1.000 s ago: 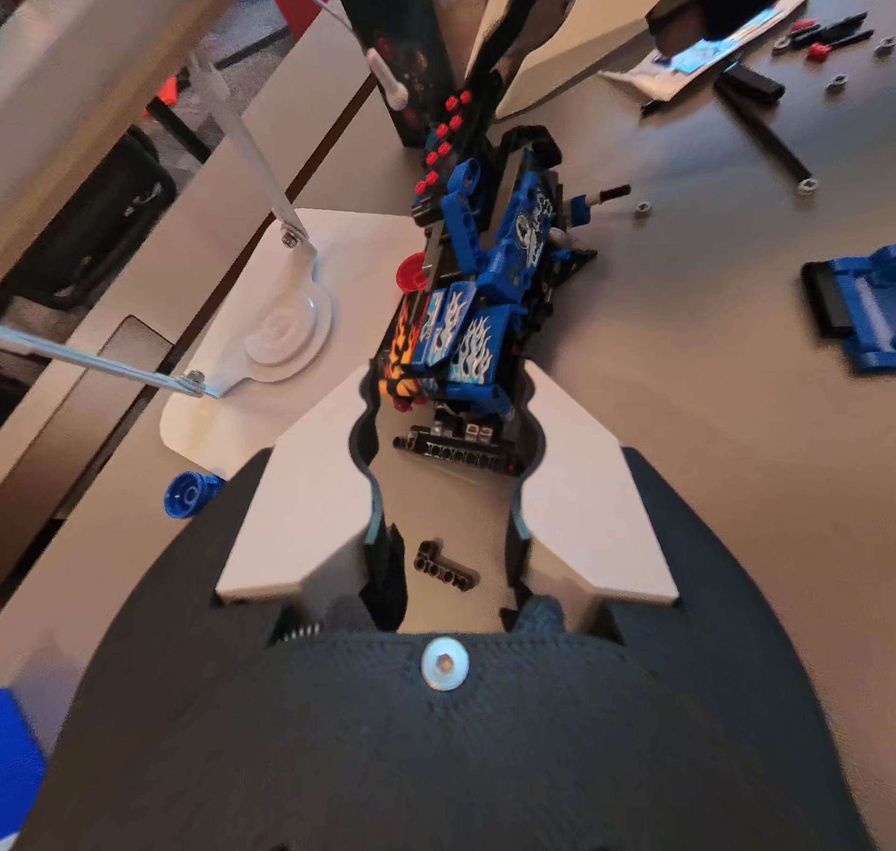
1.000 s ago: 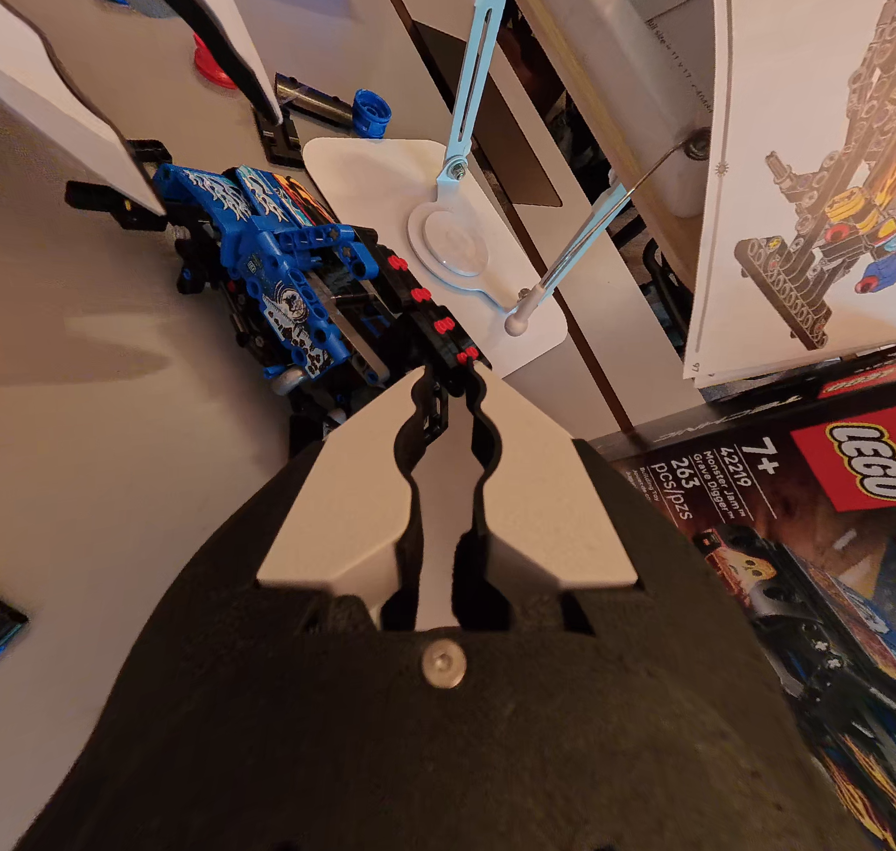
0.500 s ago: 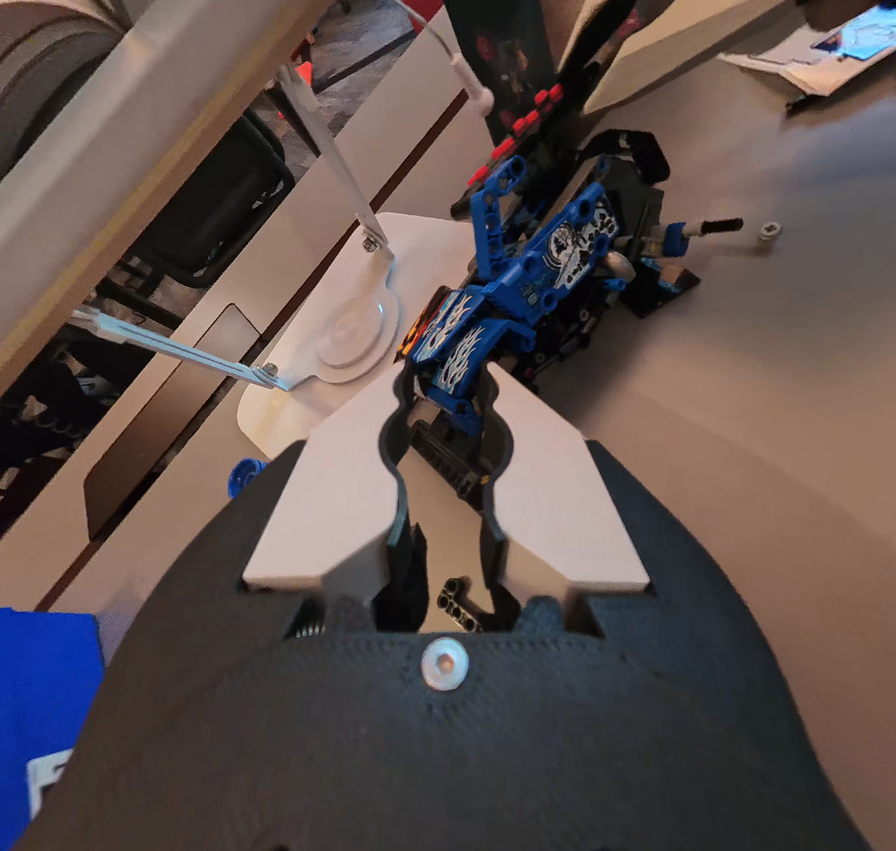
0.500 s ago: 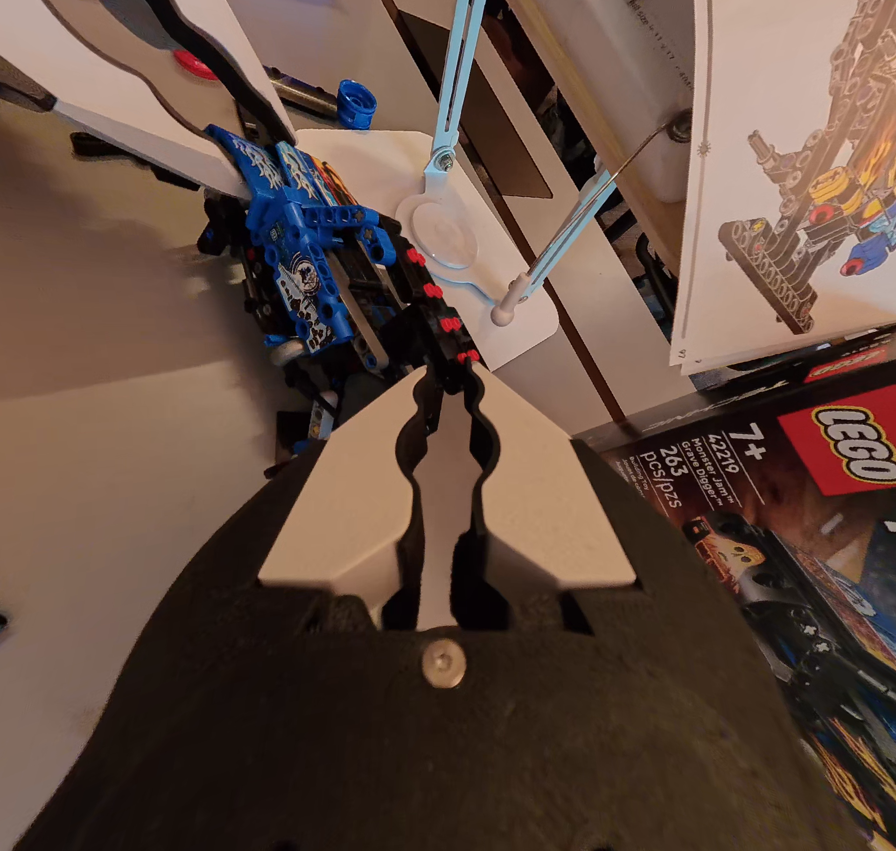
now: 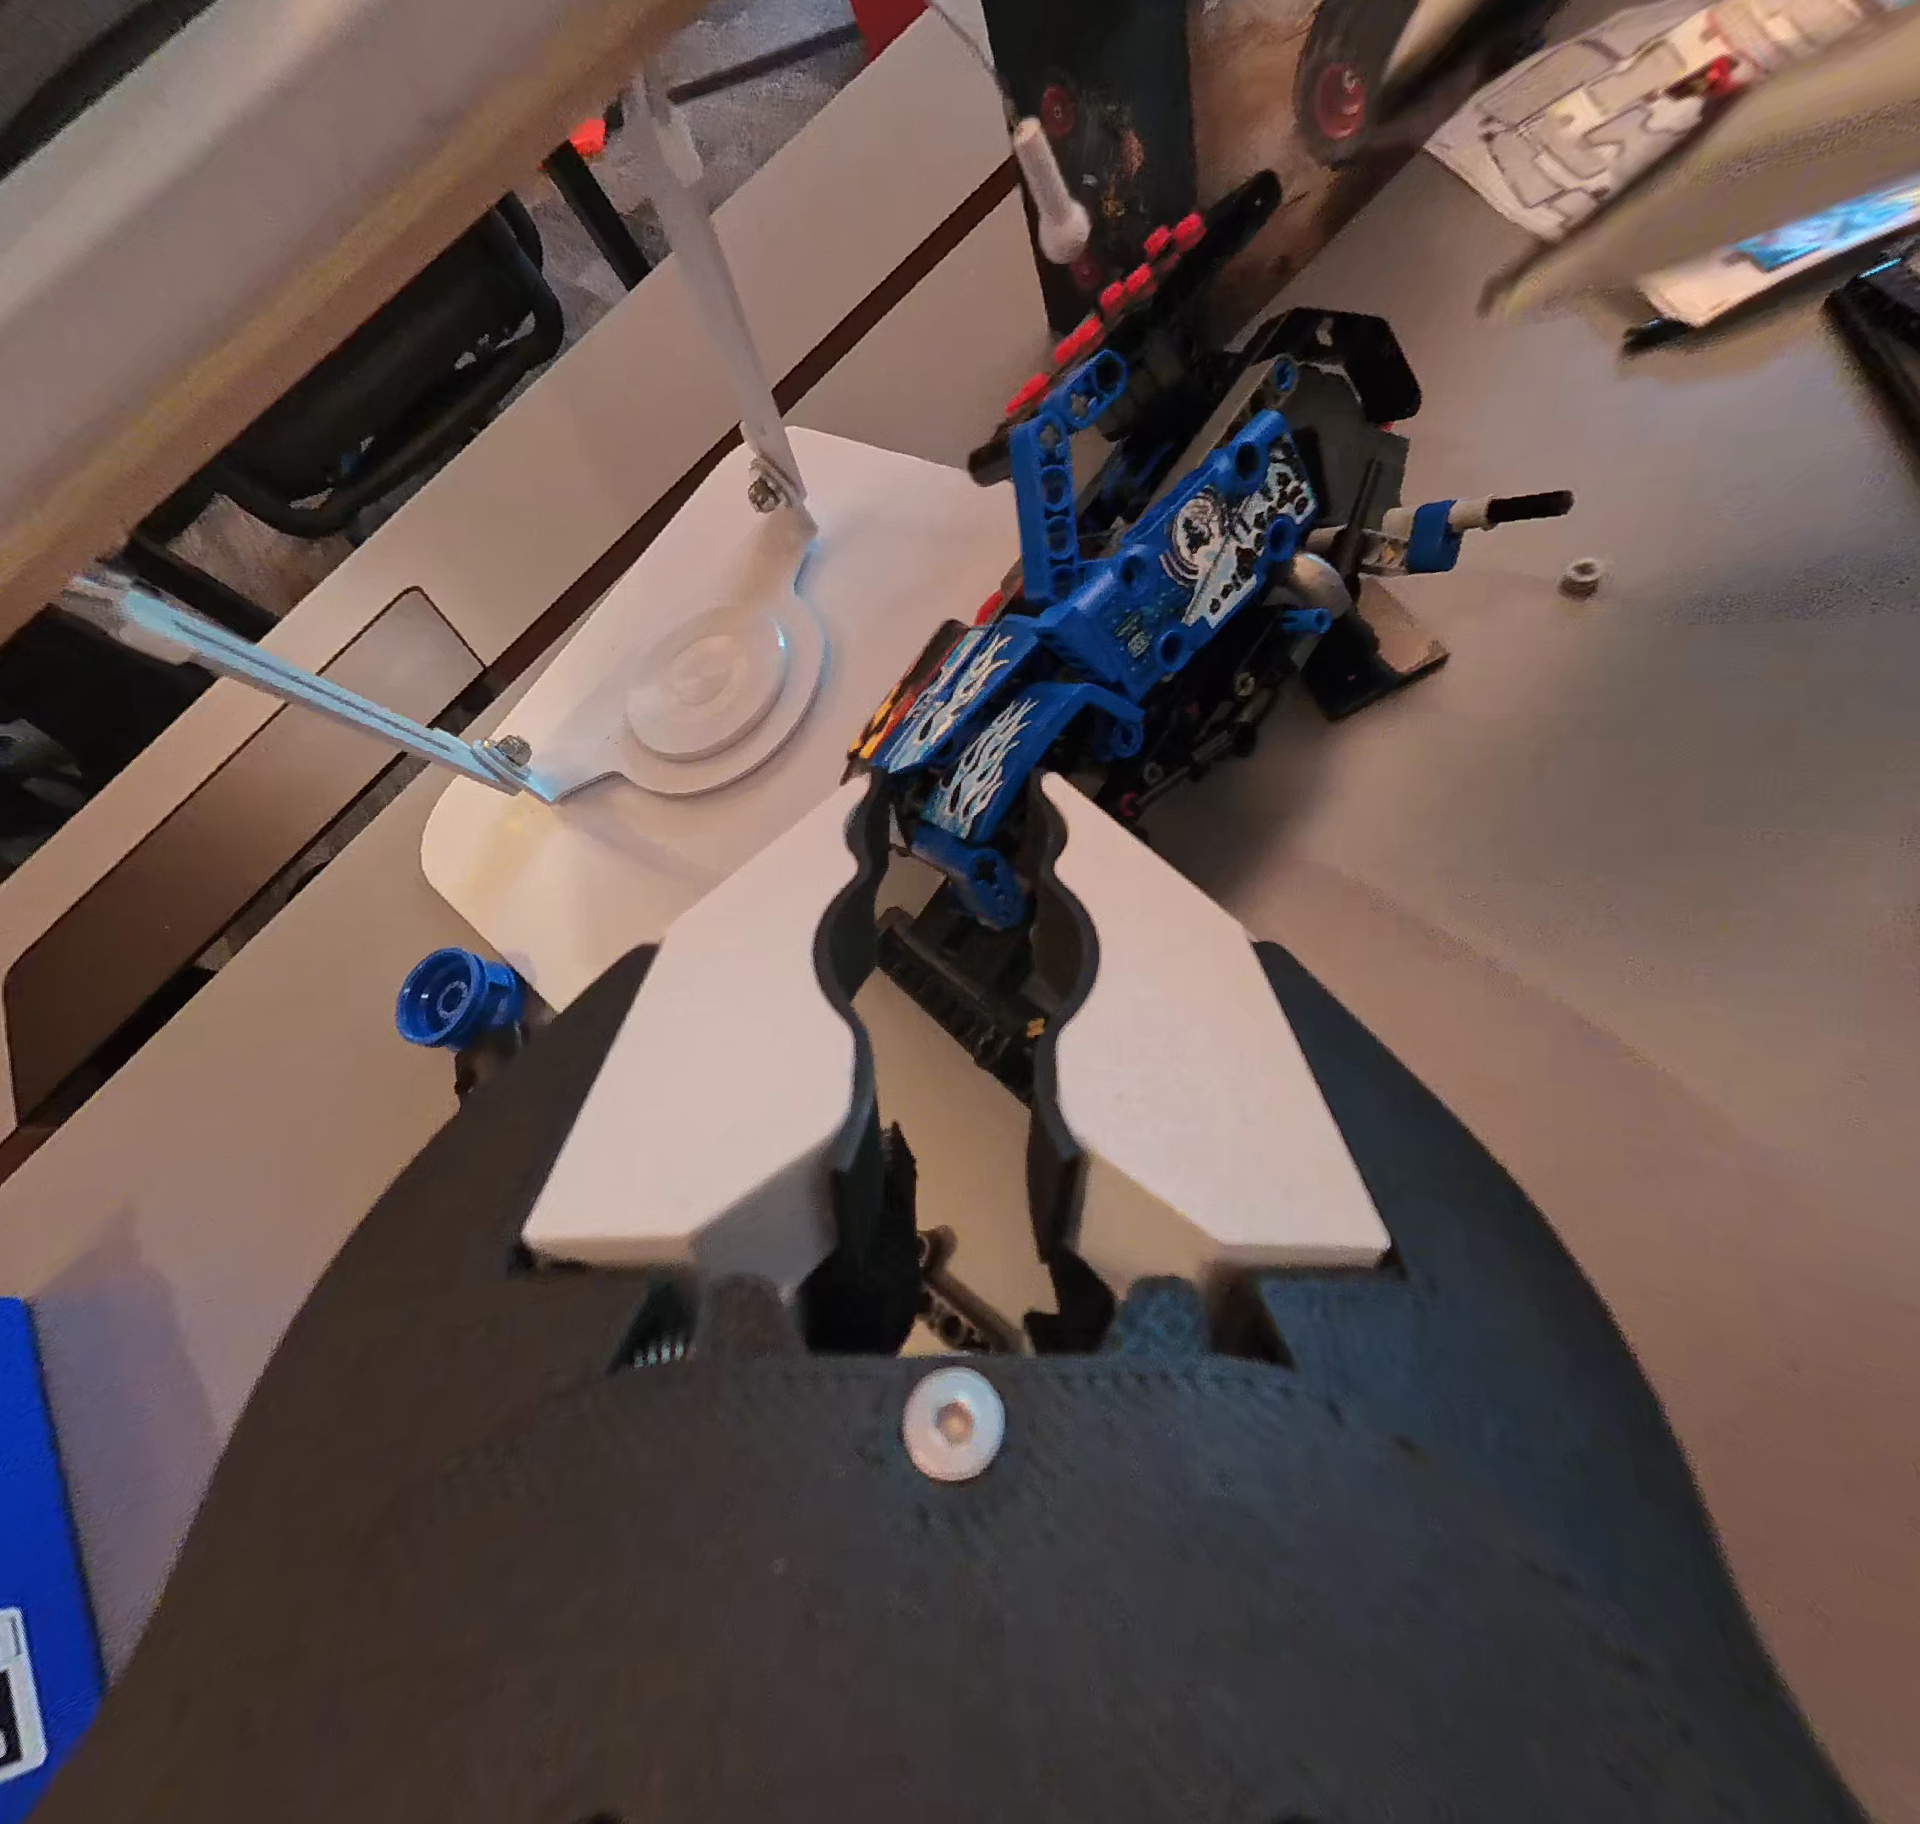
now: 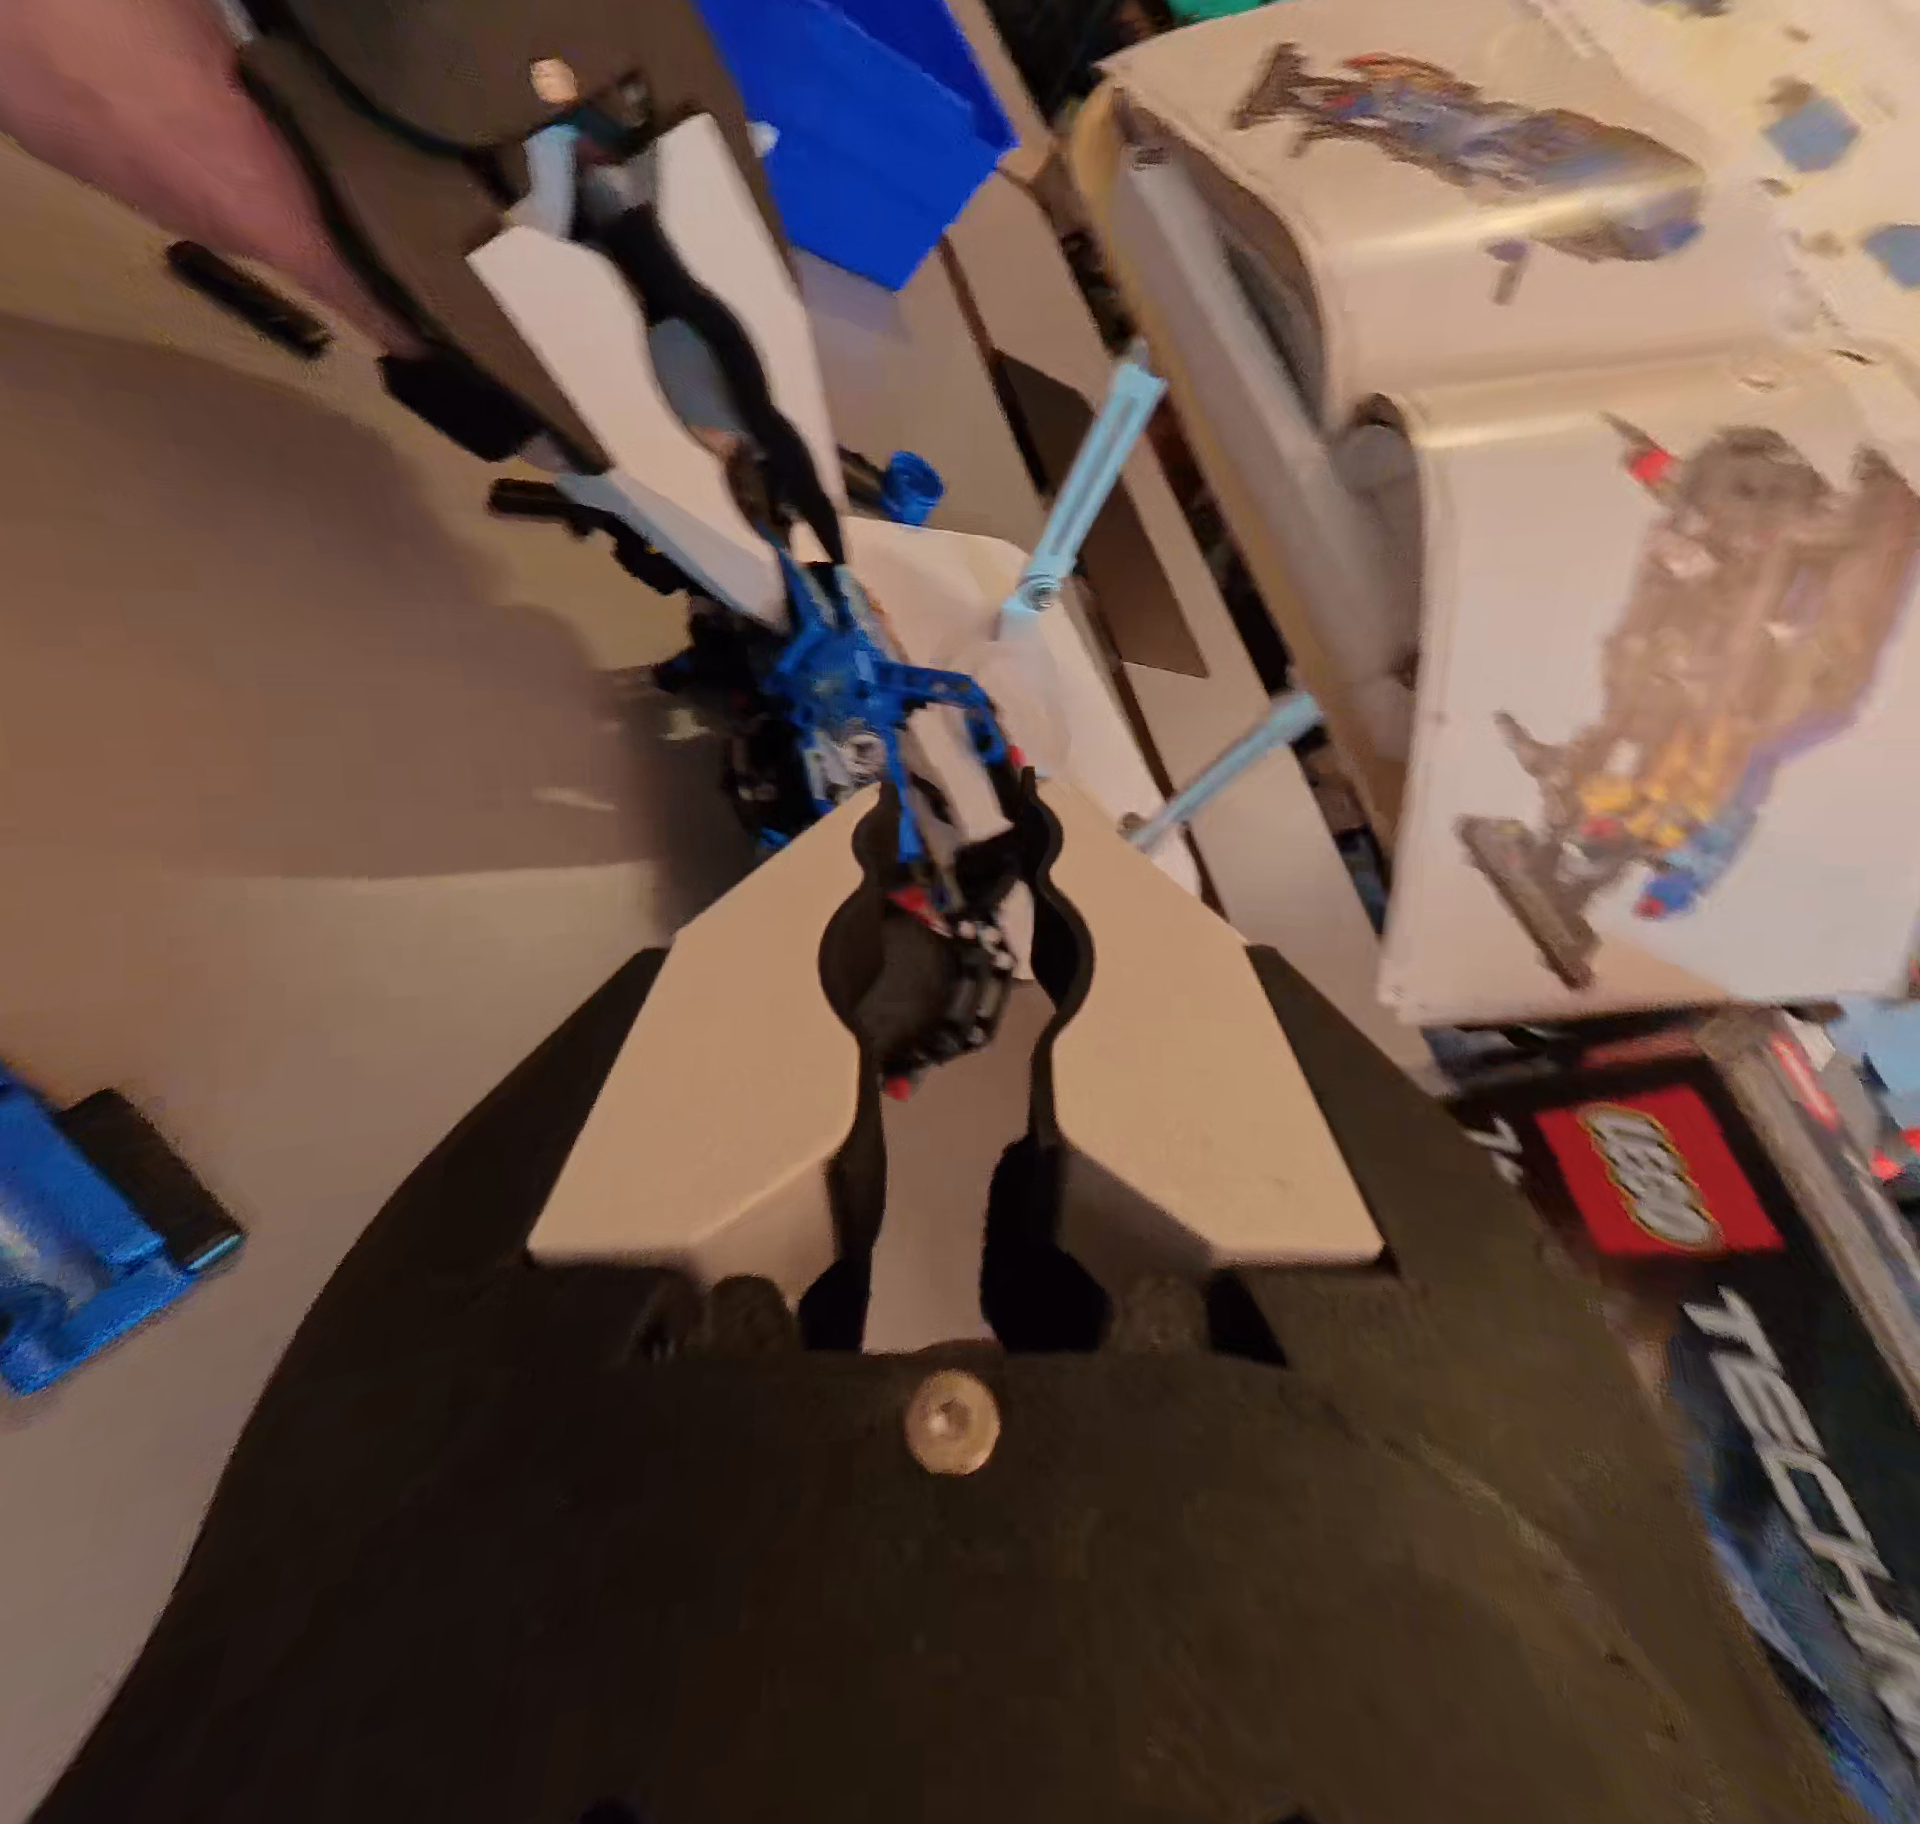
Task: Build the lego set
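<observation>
The blue and black lego truck model point(image 5: 1132, 621) rests tilted on the table beside a white stand base. My left gripper point(image 5: 956, 818) is shut on the model's blue flame-printed front end. In the right wrist view, which is blurred by motion, the model point(image 6: 842, 694) points end-on. Its black rear with red pins lies between the fingers of my right gripper point(image 6: 956, 818), whose jaws stand apart and do not seem to clamp it. The left gripper point(image 6: 800, 548) shows there too, on the model's far end. A small black beam point(image 5: 956, 1296) lies on the table under the left gripper.
The white stand base point(image 5: 644, 735) holds the instruction booklet point(image 6: 1662, 735). The lego box point(image 6: 1662, 1192) stands to the right. Nearby are a blue wheel hub point(image 5: 457, 1000), a grey bush point(image 5: 1581, 574), a blue and black sub-assembly point(image 6: 73, 1244) and a blue bin point(image 6: 862, 81). The left gripper's tips are roughly 11 centimeters from the right gripper's.
My left gripper moved in and closed on the model's blue front, tilting the model up. My right gripper's jaws widened off the red-pinned black beam, and its view swung quickly.
</observation>
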